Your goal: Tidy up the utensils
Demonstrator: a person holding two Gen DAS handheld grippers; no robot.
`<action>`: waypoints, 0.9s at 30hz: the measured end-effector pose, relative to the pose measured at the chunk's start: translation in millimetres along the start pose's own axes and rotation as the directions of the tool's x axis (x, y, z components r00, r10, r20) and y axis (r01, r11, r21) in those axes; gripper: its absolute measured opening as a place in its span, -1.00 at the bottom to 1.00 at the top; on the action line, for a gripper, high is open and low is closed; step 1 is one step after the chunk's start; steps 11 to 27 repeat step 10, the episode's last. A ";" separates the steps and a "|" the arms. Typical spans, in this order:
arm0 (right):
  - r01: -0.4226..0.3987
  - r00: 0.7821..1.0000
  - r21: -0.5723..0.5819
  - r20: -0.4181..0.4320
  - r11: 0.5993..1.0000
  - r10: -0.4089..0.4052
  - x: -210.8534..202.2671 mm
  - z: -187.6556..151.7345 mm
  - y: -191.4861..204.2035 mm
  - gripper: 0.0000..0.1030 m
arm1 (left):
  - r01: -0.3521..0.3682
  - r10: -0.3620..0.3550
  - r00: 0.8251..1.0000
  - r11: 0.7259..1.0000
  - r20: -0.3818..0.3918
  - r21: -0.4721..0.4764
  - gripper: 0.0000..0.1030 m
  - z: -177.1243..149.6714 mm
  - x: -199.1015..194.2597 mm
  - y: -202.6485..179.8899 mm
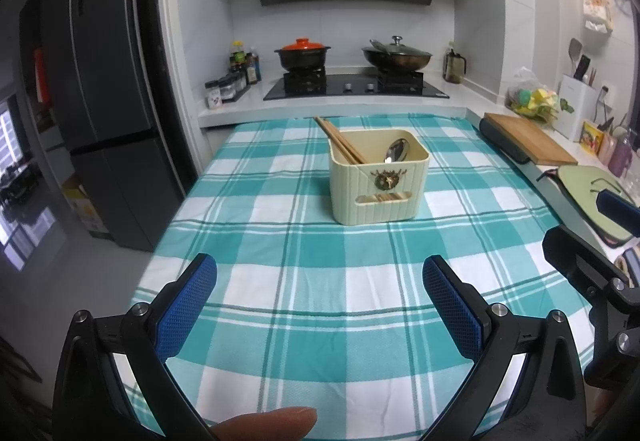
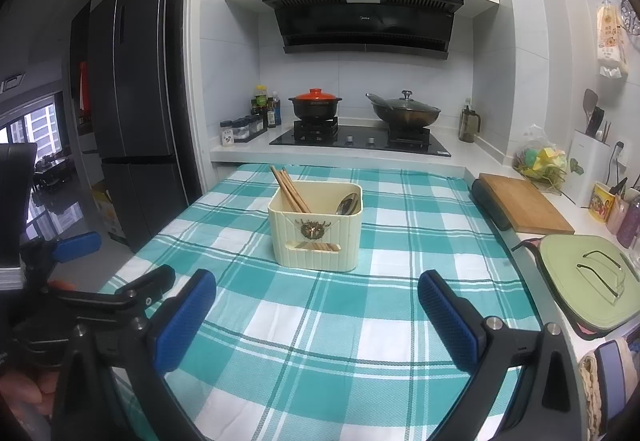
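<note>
Two handheld grippers, both held above a teal-and-white checked tablecloth (image 1: 304, 281). Left gripper (image 1: 320, 281) spread wide, nothing between its blue pads. Right gripper (image 2: 318, 295) likewise spread wide and empty. Ahead, mid-cloth, well apart from both: one cream utensil holder (image 1: 378, 185), holding one metal spoon (image 1: 397, 151) and several wooden chopsticks (image 1: 340, 143), exact count unclear. Beyond, one orange-lidded pot (image 1: 303, 53) and one lidded wok (image 1: 397, 55) on the stove.
</note>
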State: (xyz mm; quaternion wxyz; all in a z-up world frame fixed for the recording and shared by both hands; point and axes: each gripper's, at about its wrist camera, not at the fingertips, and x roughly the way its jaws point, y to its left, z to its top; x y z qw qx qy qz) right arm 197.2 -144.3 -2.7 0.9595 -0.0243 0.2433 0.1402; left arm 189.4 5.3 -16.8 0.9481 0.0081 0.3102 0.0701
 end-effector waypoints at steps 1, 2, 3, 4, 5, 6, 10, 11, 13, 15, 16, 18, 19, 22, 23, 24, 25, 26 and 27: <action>-0.001 1.000 0.001 0.000 1.000 0.001 0.0 0.0 0.2 0.99 | 0.002 -0.002 1.000 1.000 -0.002 0.001 0.99 0.4 0.7 -0.6; -0.001 1.000 0.002 -0.001 1.000 0.001 0.0 0.0 0.4 0.99 | 0.005 -0.005 1.000 1.000 -0.004 0.001 0.99 -0.2 0.7 -1.0; -0.001 1.000 0.003 -0.002 1.000 0.001 0.2 -0.4 0.0 0.99 | 0.009 -0.009 1.000 1.000 -0.006 0.000 0.99 -0.3 1.1 -0.9; -0.001 1.000 0.003 -0.003 1.000 0.001 0.1 -0.8 0.1 0.99 | 0.013 -0.013 1.000 1.000 -0.006 -0.003 0.99 -0.2 1.5 -0.4; 0.000 1.000 0.004 -0.005 1.000 0.001 0.3 -1.3 -1.0 0.99 | 0.016 -0.016 1.000 1.000 -0.003 -0.009 0.99 -0.7 1.1 0.0; 0.001 1.000 0.005 -0.005 1.000 -0.001 0.4 -1.6 -0.4 0.99 | 0.015 -0.015 1.000 1.000 0.001 -0.013 0.99 -0.7 1.1 0.7; 0.002 1.000 0.010 -0.008 1.000 -0.002 1.0 -1.9 -3.6 0.99 | 0.001 -0.001 1.000 1.000 0.024 -0.001 0.99 0.1 -1.7 -0.3; 0.002 1.000 0.010 -0.008 1.000 -0.002 1.0 -1.9 -3.6 0.99 | 0.001 -0.001 1.000 1.000 0.024 -0.001 0.99 0.1 -1.7 -0.3; 0.002 1.000 0.010 -0.008 1.000 -0.002 1.0 -1.9 -3.6 0.99 | 0.001 -0.001 1.000 1.000 0.024 -0.001 0.99 0.1 -1.7 -0.3; 0.002 1.000 0.010 -0.008 1.000 -0.002 1.0 -1.9 -3.6 0.99 | 0.001 -0.001 1.000 1.000 0.024 -0.001 0.99 0.1 -1.7 -0.3; 0.002 1.000 0.010 -0.008 1.000 -0.002 1.0 -1.9 -3.6 0.99 | 0.001 -0.001 1.000 1.000 0.024 -0.001 0.99 0.1 -1.7 -0.3; 0.002 1.000 0.010 -0.008 1.000 -0.002 1.0 -1.9 -3.6 0.99 | 0.001 -0.001 1.000 1.000 0.024 -0.001 0.99 0.1 -1.7 -0.3; 0.002 1.000 0.010 -0.008 1.000 -0.002 1.0 -1.9 -3.6 0.99 | 0.001 -0.001 1.000 1.000 0.024 -0.001 0.99 0.1 -1.7 -0.3; 0.002 1.000 0.010 -0.008 1.000 -0.002 1.0 -1.9 -3.6 0.99 | 0.001 -0.001 1.000 1.000 0.024 -0.001 0.99 0.1 -1.7 -0.3; 0.002 1.000 0.010 -0.008 1.000 -0.002 1.0 -1.9 -3.6 0.99 | 0.001 -0.001 1.000 1.000 0.024 -0.001 0.99 0.1 -1.7 -0.3; 0.002 1.000 0.010 -0.008 1.000 -0.002 1.0 -1.9 -3.6 0.99 | 0.001 -0.001 1.000 1.000 0.024 -0.001 0.99 0.1 -1.7 -0.3; 0.002 1.000 0.010 -0.008 1.000 -0.002 1.0 -1.9 -3.6 0.99 | 0.001 -0.001 1.000 1.000 0.024 -0.001 0.99 0.1 -1.7 -0.3; 0.002 1.000 0.010 -0.008 1.000 -0.002 1.0 -1.9 -3.6 0.99 | 0.001 -0.001 1.000 1.000 0.024 -0.001 0.99 0.1 -1.7 -0.3; 0.002 1.000 0.010 -0.008 1.000 -0.002 1.0 -1.9 -3.6 0.99 | 0.001 -0.001 1.000 1.000 0.024 -0.001 0.99 0.1 -1.7 -0.3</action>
